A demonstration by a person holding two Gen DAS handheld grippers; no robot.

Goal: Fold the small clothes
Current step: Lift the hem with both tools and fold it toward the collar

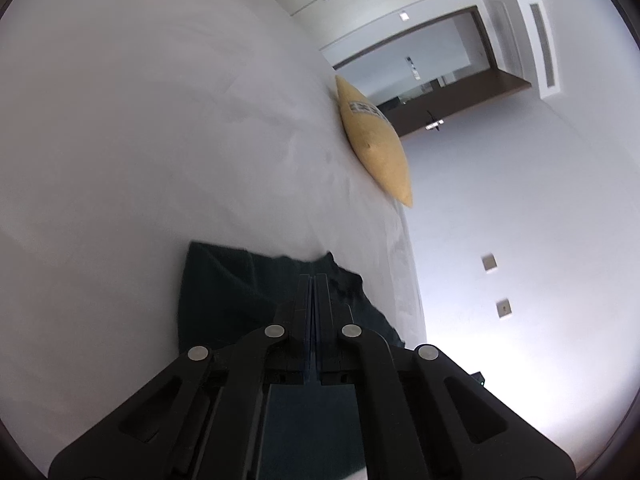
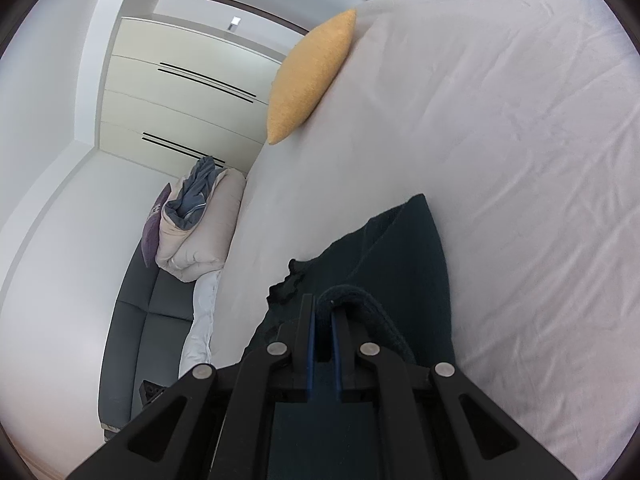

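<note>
Dark teal garment (image 1: 224, 296) lies on the white bed (image 1: 140, 120), directly under and ahead of both tongs, close to the bed's edge. Small knit piece; exact type not readable from these views.

Left tongs (image 1: 314, 280): jaws drawn together, only a hairline between the pads. They sit over the cloth; whether any fabric is pinched between them cannot be told.

Right tongs (image 2: 324, 304): jaws nearly together with a thick rolled hem of the garment (image 2: 400, 264) bunched between and over the tips. Reads as gripping that hem. Cloth beyond the tips lies partly doubled, one layer lapped over another, with a ragged edge just left of the tips.

Yellow cushion (image 2: 312, 76) stands well ahead of both tongs at the bed's edge. Bundle of bedding (image 2: 200, 224) on a grey sofa (image 2: 136, 320) off to the right tongs' left side, apart from the work.

Judgement: a fold is in hand, with one edge being carried over.

To do it well:
- Keep both tongs level with each other so the carried edge stays straight.
- Lift only enough to clear the lower layer; a heavy knit sags and drags.
- Lay the hem onto the far edge, match corners, then let go.
- Watch the bed's edge; cloth could slide off.
- Smooth out the ragged lap before the next fold.
</note>
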